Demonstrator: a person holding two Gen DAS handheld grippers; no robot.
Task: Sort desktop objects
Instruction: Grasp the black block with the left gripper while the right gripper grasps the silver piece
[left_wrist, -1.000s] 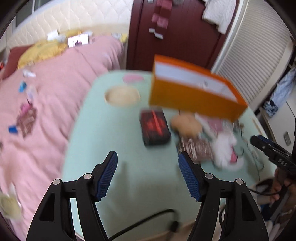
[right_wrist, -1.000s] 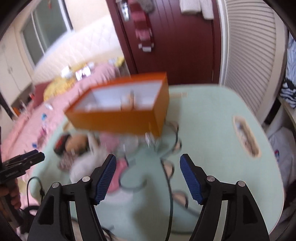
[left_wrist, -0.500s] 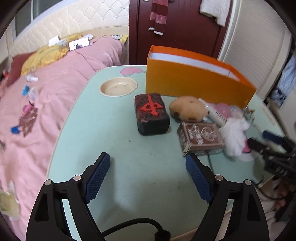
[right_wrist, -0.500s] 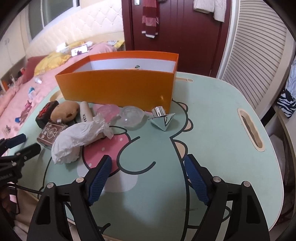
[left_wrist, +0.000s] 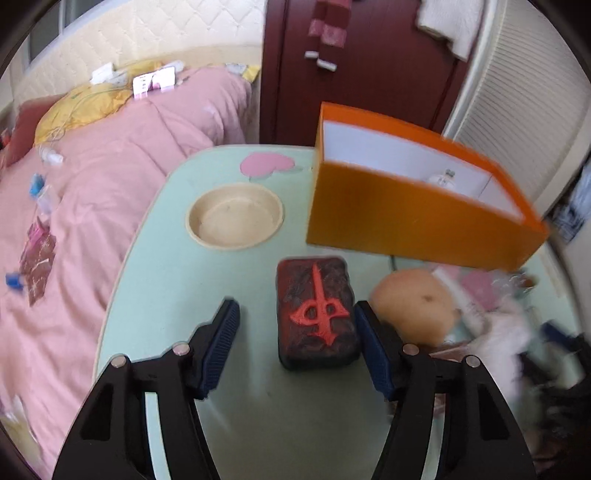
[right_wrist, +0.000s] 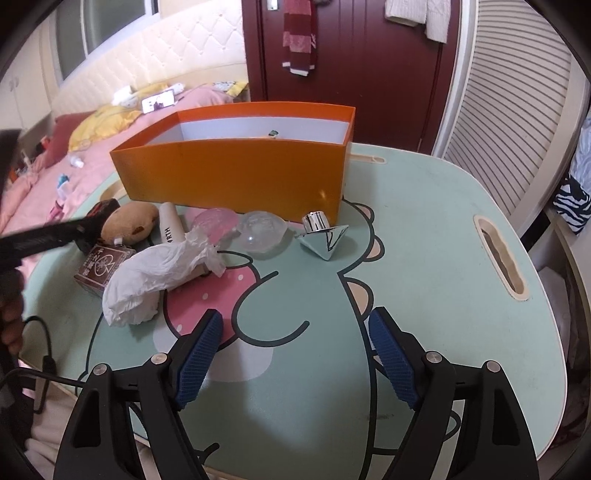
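While the left tongs close in, the dark block waits to be lifted

As the left tongs (left_wrist: 295, 328) straddle the dark block with the red emblem (left_wrist: 317, 312), their jaws have just been narrowing around it; the right pad (left_wrist: 373, 350) looks to be at or against the block's side, but the left pad (left_wrist: 221, 347) stands clearly apart, so nothing is gripped yet. That block lies near the counter's (left_wrist: 155, 266) left edge, in front of the round recess (left_wrist: 235, 216) and just short of the orange box (left_wrist: 406, 221), which stands along the far edge. From its matte, mottled face and rounded corners I judge it a squashy foam or plush piece: light, unlikely to slip on ribbed pads, and not fragile. Taking it across the two long sides, near the middle, seems the sensible hold; a grip near one end might let it sag or twist. Just beside it sits a tan plush toy (left_wrist: 413, 304), close enough that the right pad could snag it.

Over the counter's near edge, the right tongs (right_wrist: 295, 354) hover wide apart and empty, above the cartoon print. Further in lie crumpled tissue (right_wrist: 159, 273), a small brown patterned box (right_wrist: 101, 266), a white tube (right_wrist: 171, 227), clear plastic shells (right_wrist: 260, 230) and a shiny silver cone-shaped piece (right_wrist: 323, 236); the shells and that cone look slippery
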